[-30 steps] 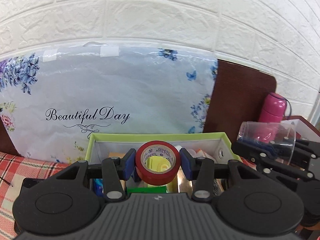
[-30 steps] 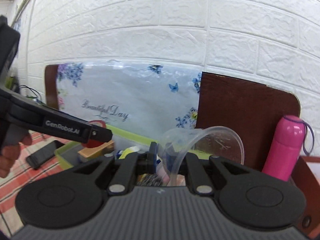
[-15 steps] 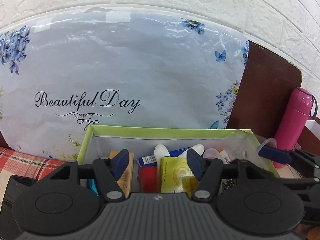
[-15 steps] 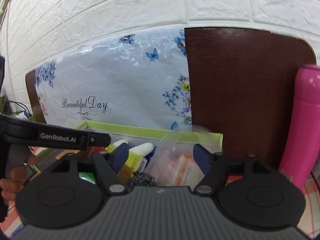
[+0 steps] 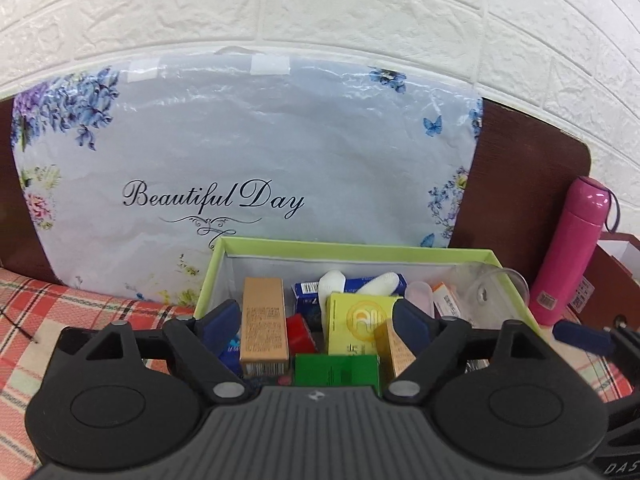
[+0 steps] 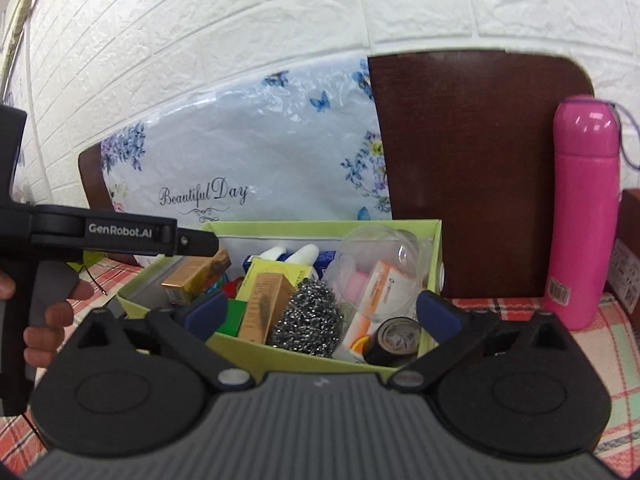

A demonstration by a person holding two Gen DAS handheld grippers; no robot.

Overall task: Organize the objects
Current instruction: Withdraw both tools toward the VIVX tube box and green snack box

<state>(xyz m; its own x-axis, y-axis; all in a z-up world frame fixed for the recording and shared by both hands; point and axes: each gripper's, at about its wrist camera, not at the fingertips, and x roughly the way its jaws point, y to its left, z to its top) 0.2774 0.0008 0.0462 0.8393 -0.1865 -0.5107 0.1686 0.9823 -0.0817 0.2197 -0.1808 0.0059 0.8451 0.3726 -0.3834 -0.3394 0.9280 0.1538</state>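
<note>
I've dropped both loads: tape from my left tongs [image 5: 316, 320], cup [image 6: 380, 264] from my right tongs [image 6: 328, 312]. Both are opening, empty, over the box [image 5: 352, 249]; those two are filed.

You're in a home: ahead of your claw [image 5: 318, 326], a dark headboard [image 6: 472, 168] against white brick-pattern wall [image 5: 320, 4], a plaid bedsheet [image 5: 36, 312] beneath, pink flask [image 6: 582, 216] rightward.
</note>
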